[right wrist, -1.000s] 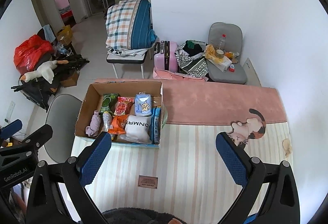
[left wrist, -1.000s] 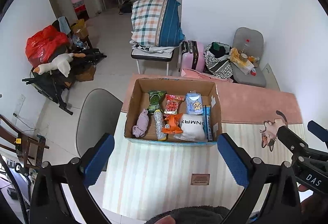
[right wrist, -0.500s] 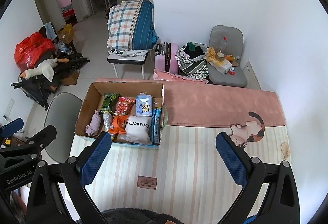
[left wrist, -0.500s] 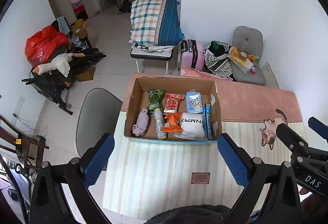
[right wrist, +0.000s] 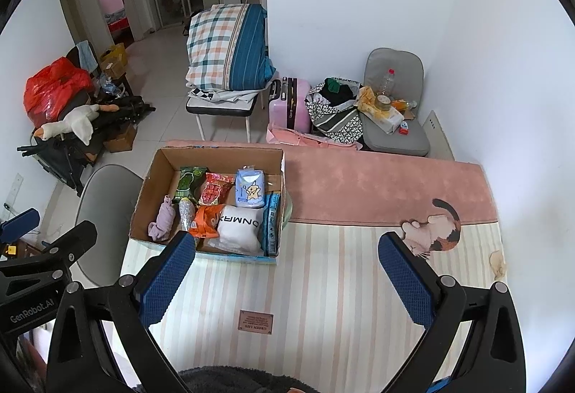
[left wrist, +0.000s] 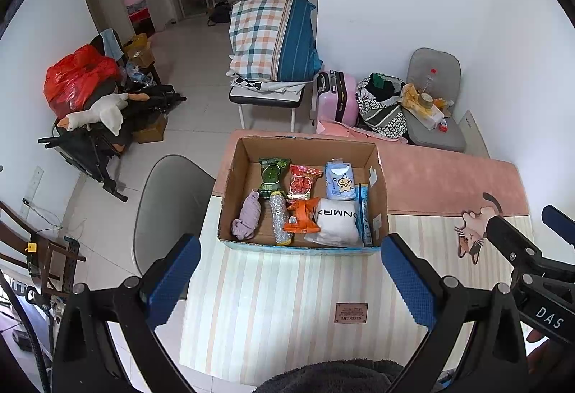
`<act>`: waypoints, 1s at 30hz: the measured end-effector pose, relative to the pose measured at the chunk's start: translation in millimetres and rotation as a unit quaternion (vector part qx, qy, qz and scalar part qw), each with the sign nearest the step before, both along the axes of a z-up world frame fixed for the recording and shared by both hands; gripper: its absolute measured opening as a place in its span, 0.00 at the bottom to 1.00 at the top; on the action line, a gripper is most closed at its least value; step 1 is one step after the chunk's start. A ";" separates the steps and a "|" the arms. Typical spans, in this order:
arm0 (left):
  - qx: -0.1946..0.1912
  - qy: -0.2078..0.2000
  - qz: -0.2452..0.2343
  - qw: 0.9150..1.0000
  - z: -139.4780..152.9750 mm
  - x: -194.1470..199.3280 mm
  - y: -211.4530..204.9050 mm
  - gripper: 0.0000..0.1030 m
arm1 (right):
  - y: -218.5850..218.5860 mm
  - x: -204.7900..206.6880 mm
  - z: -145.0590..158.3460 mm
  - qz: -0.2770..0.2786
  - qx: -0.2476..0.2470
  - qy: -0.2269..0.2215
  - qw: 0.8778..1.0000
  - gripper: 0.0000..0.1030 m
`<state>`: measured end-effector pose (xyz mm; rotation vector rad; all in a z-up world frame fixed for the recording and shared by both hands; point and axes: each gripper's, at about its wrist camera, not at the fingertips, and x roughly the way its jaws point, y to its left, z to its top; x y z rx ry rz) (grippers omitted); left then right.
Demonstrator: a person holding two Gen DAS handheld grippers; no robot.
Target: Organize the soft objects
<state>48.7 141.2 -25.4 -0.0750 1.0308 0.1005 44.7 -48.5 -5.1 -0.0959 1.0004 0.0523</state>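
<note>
An open cardboard box (left wrist: pixel 230 184) (right wrist: pixel 151 188) stands on a striped and pink mat (left wrist: pixel 287 303) (right wrist: pixel 323 285). Inside lie a white pillow (left wrist: pixel 337 218) (right wrist: pixel 239 225), a lilac rolled cloth (left wrist: pixel 247 217) (right wrist: pixel 162 220), an orange packet (left wrist: pixel 301 215), a green packet (left wrist: pixel 272 173), a red packet (left wrist: pixel 303 181), a blue tissue pack (left wrist: pixel 339 177) and a bubble-wrap roll (left wrist: pixel 279 220). My left gripper (left wrist: pixel 287 279) is open and empty, held above the mat in front of the box. My right gripper (right wrist: pixel 287 276) is open and empty, to the right of the box.
A grey chair (left wrist: pixel 169 206) stands left of the mat. Beyond it are a bench with plaid bedding (left wrist: pixel 273 40), a pink suitcase (left wrist: pixel 336 98), a grey seat with clutter (left wrist: pixel 431 105), a red bag (left wrist: pixel 77 76) and a plush goose (left wrist: pixel 97 114). A white wall is at right.
Both grippers have drifted slightly back and up; the box sits a little farther up in each view. Jaws stay open.
</note>
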 end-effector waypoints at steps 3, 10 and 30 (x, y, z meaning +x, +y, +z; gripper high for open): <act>0.000 -0.001 0.001 1.000 -0.5 0.0 -0.4 1.00 | -0.9 0.0 2.0 0.000 -0.001 -0.004 1.000 1.00; 0.000 0.000 0.001 1.000 -0.8 -0.1 -0.6 1.00 | -4.7 -1.6 3.9 -0.002 -0.002 -0.005 1.000 1.00; 0.004 0.001 -0.001 1.000 2.1 1.7 2.0 1.00 | -4.1 -4.1 2.7 -0.001 -0.003 -0.005 1.000 1.00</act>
